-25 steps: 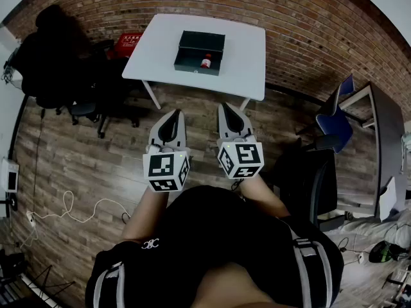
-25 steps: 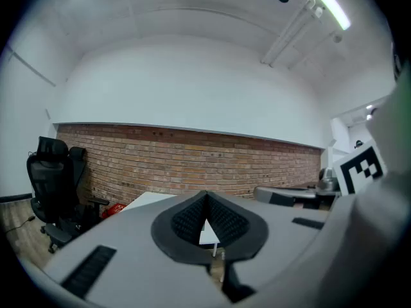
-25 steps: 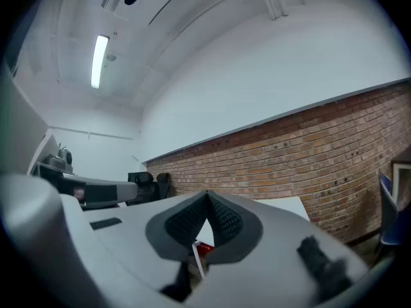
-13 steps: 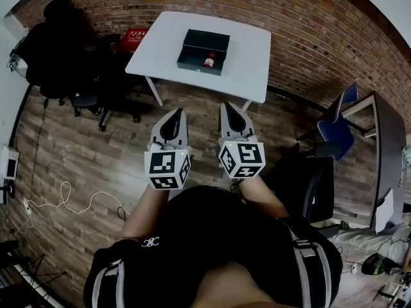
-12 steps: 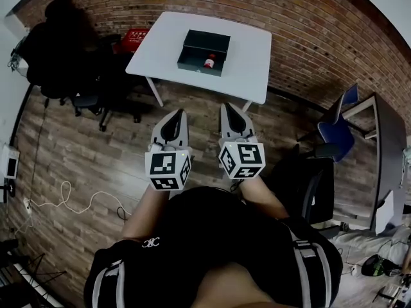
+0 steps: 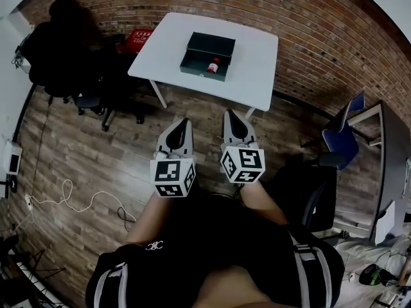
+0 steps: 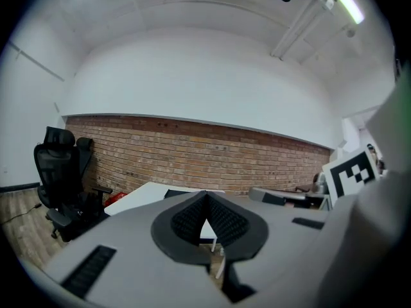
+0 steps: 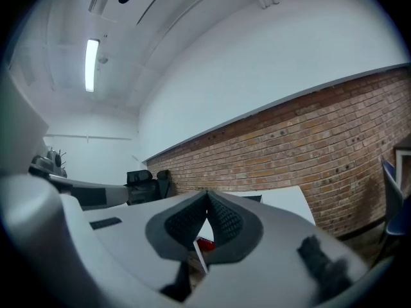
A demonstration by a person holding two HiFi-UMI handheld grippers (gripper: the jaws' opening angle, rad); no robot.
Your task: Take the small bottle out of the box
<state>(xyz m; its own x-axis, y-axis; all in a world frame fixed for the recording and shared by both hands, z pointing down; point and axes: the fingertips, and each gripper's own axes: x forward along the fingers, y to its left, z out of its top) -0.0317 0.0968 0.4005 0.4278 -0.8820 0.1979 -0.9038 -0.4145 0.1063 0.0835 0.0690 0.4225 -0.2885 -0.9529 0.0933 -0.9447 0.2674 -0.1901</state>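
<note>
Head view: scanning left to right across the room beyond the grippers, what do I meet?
Black office chair → red case → dark box on the white table → blue chair.

Ahead of you, the dark green, open-topped rectangular box [image 6: 200,54] sits on the white table [image 6: 253,50]. The small red bottle with a pale end [image 6: 211,65] lies inside, toward the box's right end.

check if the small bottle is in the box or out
In. The small bottle sits inside the open dark box on the white table.
</note>
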